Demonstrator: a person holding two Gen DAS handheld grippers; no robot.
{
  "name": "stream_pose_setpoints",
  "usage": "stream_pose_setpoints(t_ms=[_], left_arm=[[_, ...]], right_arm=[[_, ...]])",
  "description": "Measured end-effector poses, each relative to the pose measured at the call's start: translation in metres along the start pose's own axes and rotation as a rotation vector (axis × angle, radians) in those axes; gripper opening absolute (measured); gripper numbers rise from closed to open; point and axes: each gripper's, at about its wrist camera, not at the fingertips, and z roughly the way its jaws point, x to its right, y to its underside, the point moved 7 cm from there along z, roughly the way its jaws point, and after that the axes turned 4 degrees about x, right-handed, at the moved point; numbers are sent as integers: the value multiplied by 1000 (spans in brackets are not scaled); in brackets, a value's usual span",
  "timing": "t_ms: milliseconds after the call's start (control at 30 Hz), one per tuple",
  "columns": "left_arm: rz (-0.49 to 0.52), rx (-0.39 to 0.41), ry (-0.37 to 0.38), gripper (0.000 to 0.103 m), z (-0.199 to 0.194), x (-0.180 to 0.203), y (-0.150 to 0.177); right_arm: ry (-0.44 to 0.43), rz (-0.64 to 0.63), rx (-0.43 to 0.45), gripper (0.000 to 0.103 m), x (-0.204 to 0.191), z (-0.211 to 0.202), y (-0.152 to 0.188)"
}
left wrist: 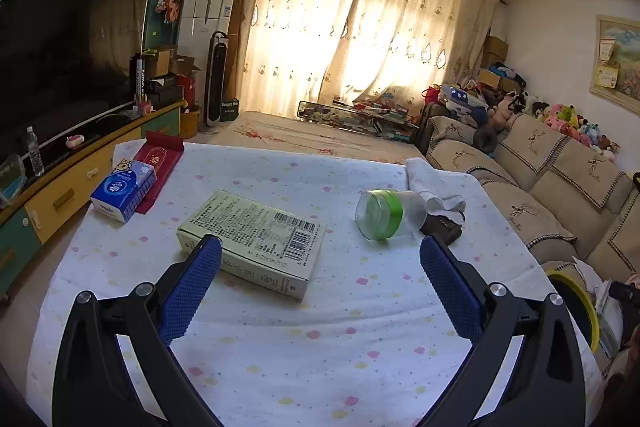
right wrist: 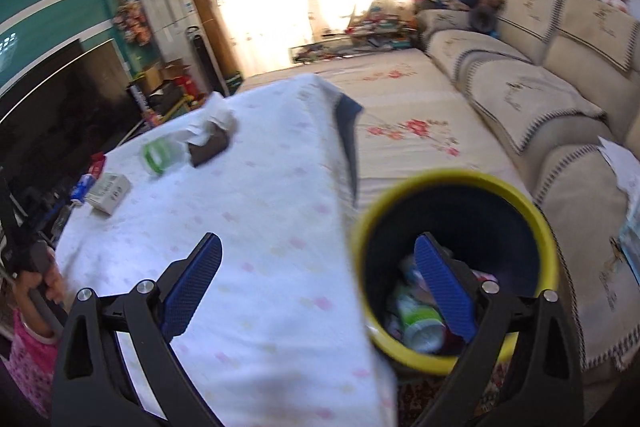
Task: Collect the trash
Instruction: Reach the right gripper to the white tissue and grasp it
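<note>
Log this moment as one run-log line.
left gripper: open, empty, near pale cardboard box | right gripper: open, empty, over yellow-rimmed trash bin | clear green-banded plastic bottle: on table

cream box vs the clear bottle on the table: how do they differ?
Shape: the cream box is a flat opaque carton with a printed barcode; the clear bottle is a see-through cylinder with a green label band.
Pose: the box lies flat on a broad face; the bottle lies on its side.
Position: the box sits just ahead of the left gripper, its corner by one finger; the bottle lies farther off, against a white cloth.
Both rest on the table, ungrasped.
</note>
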Motion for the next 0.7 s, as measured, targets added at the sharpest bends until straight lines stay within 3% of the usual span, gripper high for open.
stream_pose_setpoints(t_ms=[133, 267, 500, 700], left_arm=[[-6, -5, -10, 98, 1, -4, 2], [-18, -9, -34, 98, 0, -7, 3], [-51, -21, -39, 98, 4, -11, 4], [-49, -34, -29, 98, 9, -8, 6]], right_arm=[[-103, -12, -5, 93, -49, 39, -39], [-149, -43, -25, 93, -95, 88, -76], [-79, -147, -102, 93, -142, 185, -123], [35, -171, -164, 93, -151, 252, -145]])
